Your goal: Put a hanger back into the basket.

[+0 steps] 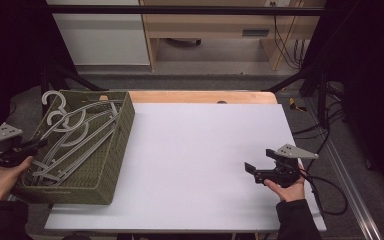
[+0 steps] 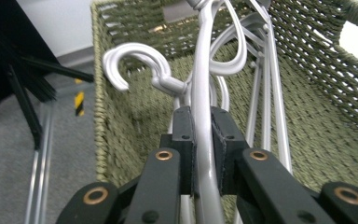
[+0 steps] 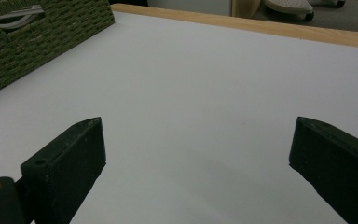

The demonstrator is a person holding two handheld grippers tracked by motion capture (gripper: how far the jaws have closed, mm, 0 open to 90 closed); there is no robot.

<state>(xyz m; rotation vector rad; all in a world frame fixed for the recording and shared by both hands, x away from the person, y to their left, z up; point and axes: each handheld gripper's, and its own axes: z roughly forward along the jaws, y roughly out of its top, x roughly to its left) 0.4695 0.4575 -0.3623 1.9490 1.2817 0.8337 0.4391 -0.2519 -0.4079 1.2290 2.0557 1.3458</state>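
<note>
A woven green basket (image 1: 115, 150) stands on the left part of the white table and holds several grey plastic hangers (image 1: 75, 135). My left gripper (image 1: 39, 144) reaches over the basket's near-left rim. In the left gripper view its jaws are shut on the bar of one grey hanger (image 2: 203, 116), with the hooks (image 2: 135, 65) of other hangers just beyond. My right gripper (image 1: 250, 168) hovers low over the right side of the table, open, with nothing between its fingers (image 3: 70, 163).
The white tabletop (image 1: 195, 150) stretches between the basket and my right gripper. A wooden edge (image 1: 205, 96) runs along the table's far side. Cables (image 1: 325, 185) trail off the right edge. The basket's wall (image 3: 23, 42) lies far left in the right gripper view.
</note>
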